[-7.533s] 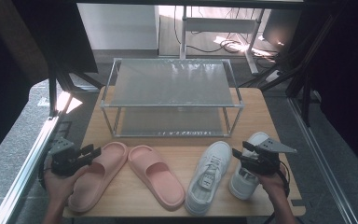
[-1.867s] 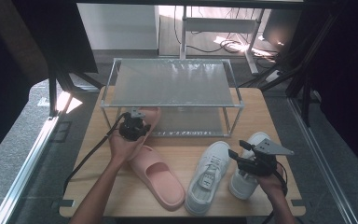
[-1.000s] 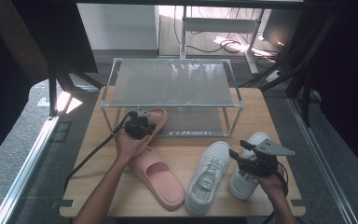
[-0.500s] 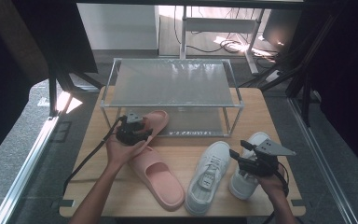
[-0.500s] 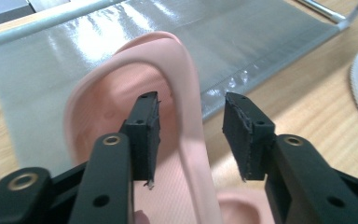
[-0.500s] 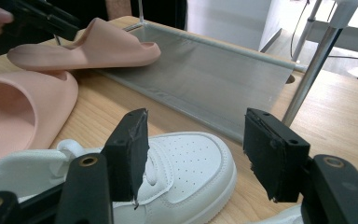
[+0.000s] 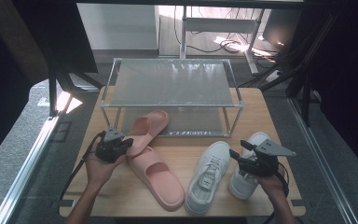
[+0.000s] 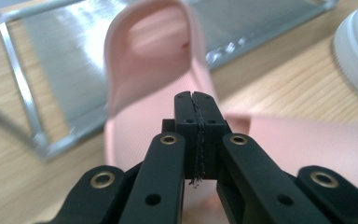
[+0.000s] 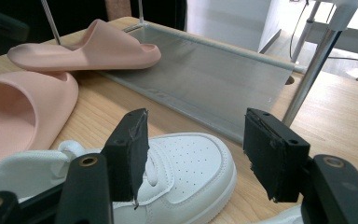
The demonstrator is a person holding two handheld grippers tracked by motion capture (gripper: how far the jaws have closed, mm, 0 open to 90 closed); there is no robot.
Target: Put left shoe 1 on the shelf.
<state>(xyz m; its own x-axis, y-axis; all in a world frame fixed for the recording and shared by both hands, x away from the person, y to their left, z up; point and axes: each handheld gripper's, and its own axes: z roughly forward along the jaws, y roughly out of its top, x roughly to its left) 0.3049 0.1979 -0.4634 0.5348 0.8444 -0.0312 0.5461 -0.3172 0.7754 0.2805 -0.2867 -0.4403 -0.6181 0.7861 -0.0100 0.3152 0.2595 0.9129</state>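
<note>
Since the earlier frames, the left claw (image 7: 127, 143) has drawn back from the shoe rack (image 7: 171, 95) toward the person's side of the tabletop (image 7: 270, 122), and the pink slide sandal (image 7: 148, 127) that it carried now lies with its toe on the rack's lower shelf and its heel out on the wood. Its jaws have just been closing, and the left gripper view shows them pressed together with nothing between them, the left claw (image 8: 196, 100) pointing at that sandal (image 8: 154, 60) just ahead. From above, the tips sit just beside the sandal's heel; whether they touch it I cannot tell.

A second pink slide sandal (image 7: 157, 173) lies flat on the tabletop, its heel close against the first one. In the left gripper view it is a blurred pink band (image 8: 307, 140) to the right of the jaws.

Held over the two white sneakers, the right claw (image 7: 237, 150) has kept its place. The right gripper view shows it (image 9: 196, 140) spread wide and gripping nothing, with the nearer white sneaker (image 9: 177, 177) below the gap. That view also gives the first sandal (image 9: 86, 49) in side profile, sole tilted, toe up on the shelf edge. The high view shows both sneakers: one (image 7: 209, 175) left of the hand, the other (image 7: 247, 179) partly under the gripper.
</note>
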